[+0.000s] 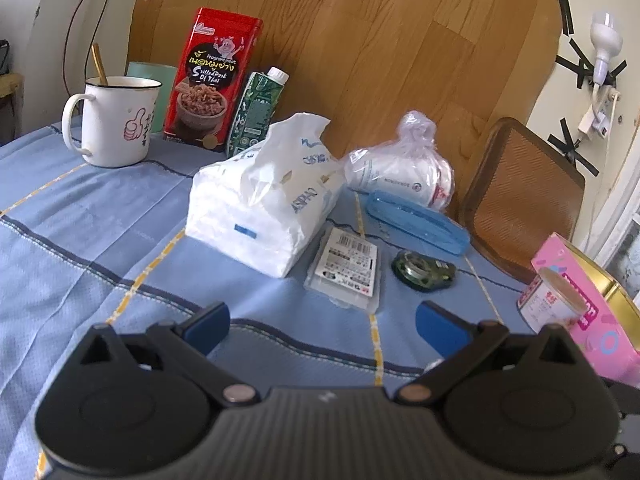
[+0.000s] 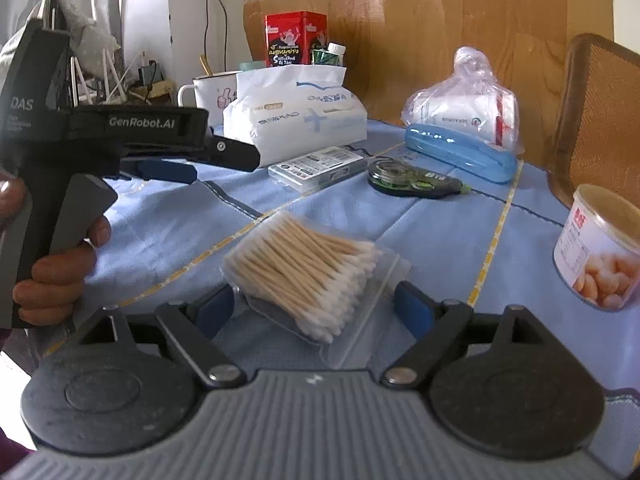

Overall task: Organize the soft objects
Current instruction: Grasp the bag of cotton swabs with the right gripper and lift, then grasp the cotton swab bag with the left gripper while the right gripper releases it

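Note:
A white tissue pack (image 1: 264, 196) lies on the blue tablecloth (image 1: 100, 240), ahead of my left gripper (image 1: 320, 326), which is open and empty. The pack also shows in the right wrist view (image 2: 296, 120). A knotted clear bag of white soft items (image 1: 404, 168) lies to its right, also seen in the right wrist view (image 2: 464, 108). A clear bag of cotton swabs (image 2: 308, 276) lies between the spread fingers of my right gripper (image 2: 316, 312); the pads stand apart from it. The left gripper (image 2: 168, 170) shows at the left of the right wrist view.
At the back stand a white mug (image 1: 114, 120), a red snack tin (image 1: 212, 80) and a green carton (image 1: 258, 112). A blue case (image 1: 416, 222), correction tape (image 1: 424, 272), a flat packet (image 1: 348, 272), a can (image 2: 600, 248), a pink box (image 1: 592, 312) and a wicker chair (image 1: 520, 200) are at the right.

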Demonstrator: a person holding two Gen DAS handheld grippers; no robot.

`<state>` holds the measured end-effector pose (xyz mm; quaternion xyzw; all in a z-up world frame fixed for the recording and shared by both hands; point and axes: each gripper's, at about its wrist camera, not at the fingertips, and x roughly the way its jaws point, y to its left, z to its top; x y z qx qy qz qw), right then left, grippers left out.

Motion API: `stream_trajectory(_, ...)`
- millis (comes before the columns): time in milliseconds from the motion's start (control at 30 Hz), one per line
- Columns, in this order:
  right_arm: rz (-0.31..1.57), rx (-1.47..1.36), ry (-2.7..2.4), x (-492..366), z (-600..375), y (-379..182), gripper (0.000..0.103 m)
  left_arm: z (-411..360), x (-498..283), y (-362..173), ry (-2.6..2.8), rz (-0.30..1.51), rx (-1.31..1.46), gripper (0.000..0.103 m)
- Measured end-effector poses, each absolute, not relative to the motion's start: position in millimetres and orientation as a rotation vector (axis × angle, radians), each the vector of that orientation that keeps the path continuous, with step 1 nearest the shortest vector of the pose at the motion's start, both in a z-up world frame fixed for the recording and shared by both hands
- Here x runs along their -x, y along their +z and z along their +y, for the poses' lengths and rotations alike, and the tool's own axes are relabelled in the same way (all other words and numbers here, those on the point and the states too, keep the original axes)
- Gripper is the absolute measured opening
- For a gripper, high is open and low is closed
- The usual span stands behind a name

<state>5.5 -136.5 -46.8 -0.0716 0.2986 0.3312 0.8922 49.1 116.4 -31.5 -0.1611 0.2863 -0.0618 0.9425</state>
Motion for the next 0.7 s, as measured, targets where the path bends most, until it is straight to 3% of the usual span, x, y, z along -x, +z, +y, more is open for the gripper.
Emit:
stream_trajectory(633,0.618,0.163,0.681,-4.8,-133.3,-47.9,0.09,117.4,-45.1,-28.6,-0.191,0.556,0.342,0.102)
stream_trajectory(700,0.61,0.173,0.671,-3.7,-132.5,-48.0,0.083,117.9,-44.7,-28.5,-0.199,0.557,0.347,0.102)
